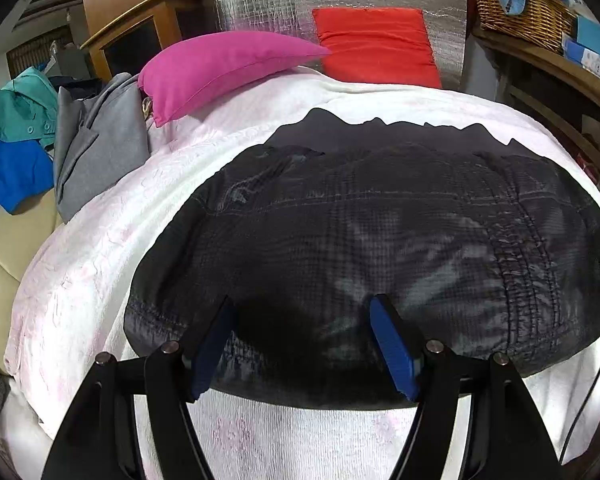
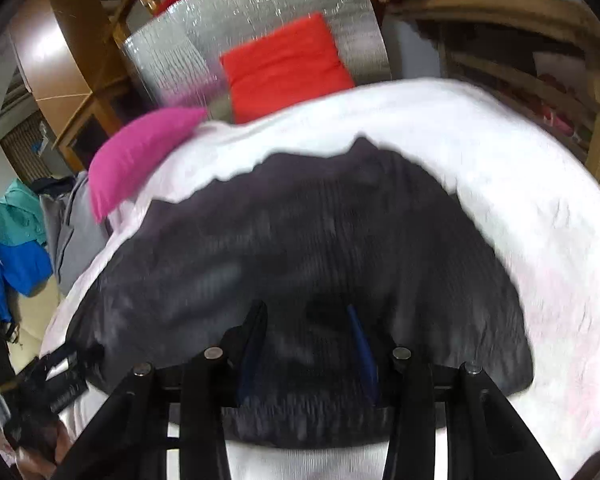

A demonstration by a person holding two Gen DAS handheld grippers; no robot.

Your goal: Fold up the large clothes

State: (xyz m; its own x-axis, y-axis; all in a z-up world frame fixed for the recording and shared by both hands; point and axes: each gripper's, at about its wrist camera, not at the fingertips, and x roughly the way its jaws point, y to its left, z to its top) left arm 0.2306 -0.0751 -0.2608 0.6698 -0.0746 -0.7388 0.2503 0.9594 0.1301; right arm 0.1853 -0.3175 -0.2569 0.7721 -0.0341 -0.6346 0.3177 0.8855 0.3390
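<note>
Hovering claws (image 1: pixel 302 312) over black jacket (image 1: pixel 380 232)

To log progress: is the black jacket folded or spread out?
Folded, it seems: the black jacket lies as a compact bundle on the white blanket, no sleeves showing.

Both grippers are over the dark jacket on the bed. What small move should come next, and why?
Probably lower the open left gripper and close it on the near hem of the dark jacket: the jacket lies spread on the white bedspread, and neither it nor the right gripper holds cloth.
</note>
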